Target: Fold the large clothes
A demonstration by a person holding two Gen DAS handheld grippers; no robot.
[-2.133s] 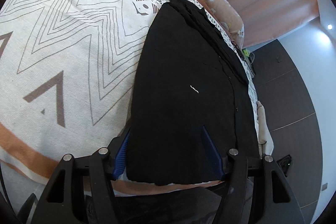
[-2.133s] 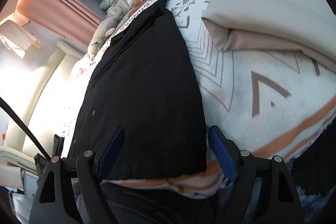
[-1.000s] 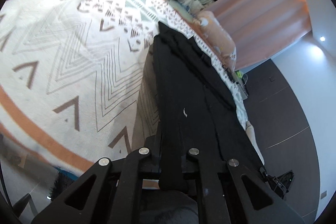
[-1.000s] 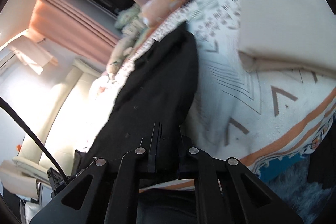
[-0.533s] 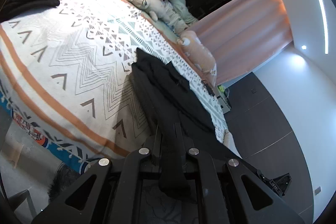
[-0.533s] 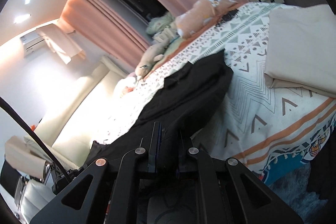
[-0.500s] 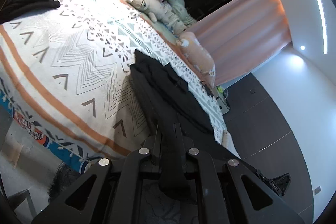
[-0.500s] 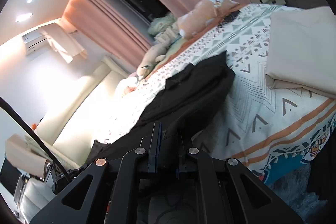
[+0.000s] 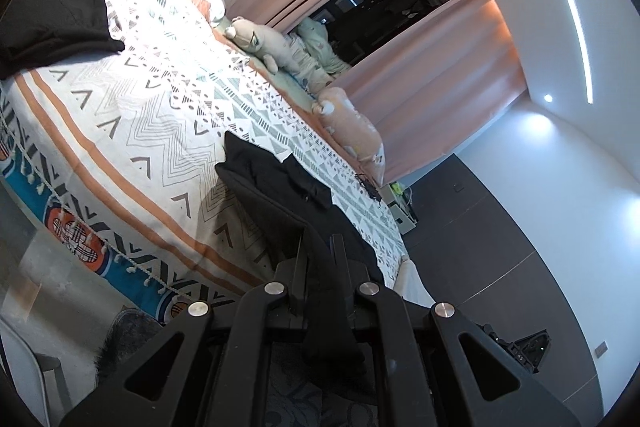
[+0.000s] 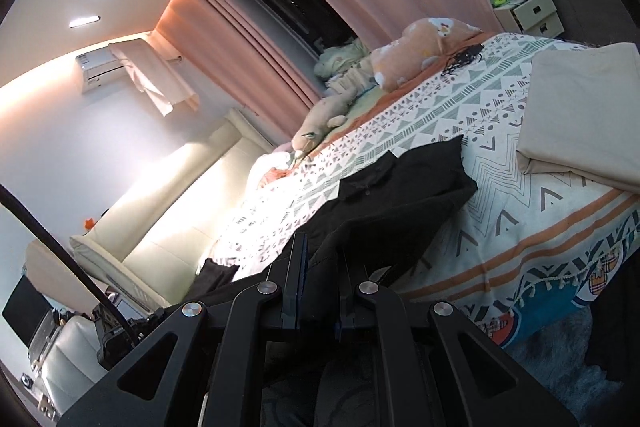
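left tongs (image 9: 320,267) and right tongs (image 10: 320,267) both clamped on black shirt (image 9: 276,183) hem, collar end on patterned bed (image 9: 140,115), folded beige sheet (image 10: 580,123) only right view, folded black garment (image 9: 56,19) only left, pink curtains (image 9: 432,75)

Bedspread (image 9: 132,115) bare beside black garment (image 9: 276,183); beige stack (image 10: 580,115) blocks right.

Each claw (image 9: 320,267) (image 10: 320,267): black angular linkage arms, silver round screws, blue-edged fingers (image 10: 299,267)
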